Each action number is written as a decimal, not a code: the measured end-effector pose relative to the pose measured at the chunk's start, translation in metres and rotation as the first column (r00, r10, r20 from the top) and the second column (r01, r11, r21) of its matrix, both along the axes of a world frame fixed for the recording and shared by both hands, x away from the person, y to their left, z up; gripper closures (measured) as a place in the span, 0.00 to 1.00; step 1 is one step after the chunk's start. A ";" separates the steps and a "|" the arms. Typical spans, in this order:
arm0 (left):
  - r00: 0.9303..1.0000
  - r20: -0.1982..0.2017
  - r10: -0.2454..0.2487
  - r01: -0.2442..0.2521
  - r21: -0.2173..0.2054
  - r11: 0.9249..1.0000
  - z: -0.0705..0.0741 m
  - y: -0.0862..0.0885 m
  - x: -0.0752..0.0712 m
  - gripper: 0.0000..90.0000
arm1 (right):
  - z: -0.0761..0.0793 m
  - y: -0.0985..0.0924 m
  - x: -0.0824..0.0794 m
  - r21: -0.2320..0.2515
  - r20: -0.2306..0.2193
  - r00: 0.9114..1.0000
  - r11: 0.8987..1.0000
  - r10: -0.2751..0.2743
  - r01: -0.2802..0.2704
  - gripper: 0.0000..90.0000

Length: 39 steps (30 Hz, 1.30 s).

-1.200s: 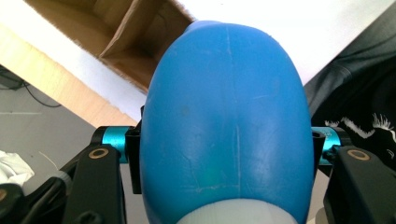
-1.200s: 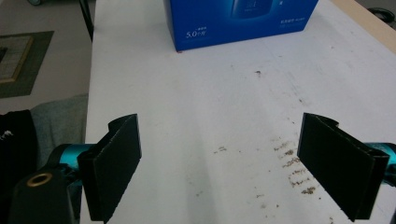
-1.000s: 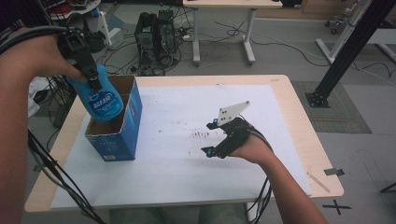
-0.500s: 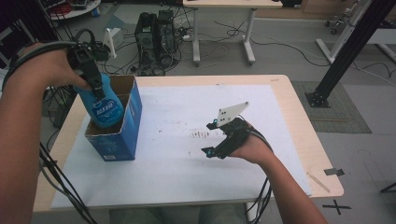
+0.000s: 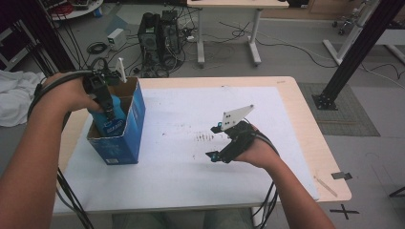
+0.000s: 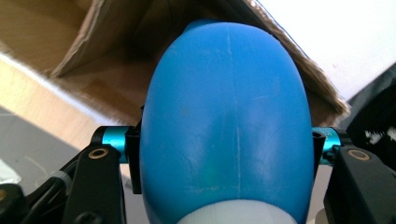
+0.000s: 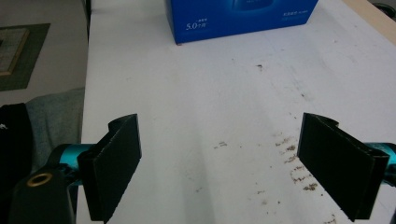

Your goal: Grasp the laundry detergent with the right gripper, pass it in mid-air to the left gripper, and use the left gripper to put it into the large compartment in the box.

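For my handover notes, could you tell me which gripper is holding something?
The left gripper: it clamps the blue bottle inside the blue box; the right gripper is open.

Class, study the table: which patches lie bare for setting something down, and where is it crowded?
Bare: the white sheet between the blue box and the right tool, and its far strip behind them. Crowded: the left edge, where the left tool holds a blue bottle inside the box.
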<state>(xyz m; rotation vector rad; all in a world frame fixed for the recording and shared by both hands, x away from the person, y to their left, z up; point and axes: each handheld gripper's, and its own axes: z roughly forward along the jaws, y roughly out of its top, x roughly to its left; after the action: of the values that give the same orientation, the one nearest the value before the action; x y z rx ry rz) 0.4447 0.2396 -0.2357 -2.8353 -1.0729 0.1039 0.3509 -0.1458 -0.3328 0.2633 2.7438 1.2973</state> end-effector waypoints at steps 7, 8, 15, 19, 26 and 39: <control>1.000 -0.011 -0.002 0.002 -0.011 1.000 -0.028 -0.001 0.001 0.44 | 0.000 0.000 -0.001 -0.002 0.000 1.000 1.000 0.004 -0.004 0.14; 1.000 -0.010 -0.001 0.001 -0.015 1.000 -0.030 -0.002 0.002 0.44 | 0.000 0.000 -0.001 -0.001 0.000 1.000 1.000 0.003 -0.003 0.14; 1.000 -0.007 0.002 -0.002 -0.016 1.000 -0.045 0.000 0.002 0.44 | 0.000 0.000 -0.001 -0.007 -0.003 1.000 1.000 0.002 -0.002 0.14; 1.000 -0.010 -0.014 0.014 -0.013 1.000 -0.051 0.000 0.003 0.44 | 0.000 0.000 -0.002 -0.012 -0.008 1.000 1.000 0.000 0.000 0.14; 1.000 0.000 -0.031 0.031 -0.026 0.999 -0.054 0.000 0.003 0.44 | -0.001 0.002 -0.002 -0.015 -0.004 1.000 1.000 0.004 -0.004 0.14; 0.999 0.009 -0.031 0.032 -0.042 0.999 -0.053 0.000 0.002 0.40 | 0.000 0.002 -0.003 -0.017 -0.006 1.000 1.000 -0.003 0.003 0.14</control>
<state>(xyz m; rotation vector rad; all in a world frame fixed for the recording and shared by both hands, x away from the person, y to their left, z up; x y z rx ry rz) 0.4465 0.2397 -0.2882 -2.8911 -1.0391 0.1135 0.3478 -0.1441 -0.3330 0.2708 2.7568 1.2741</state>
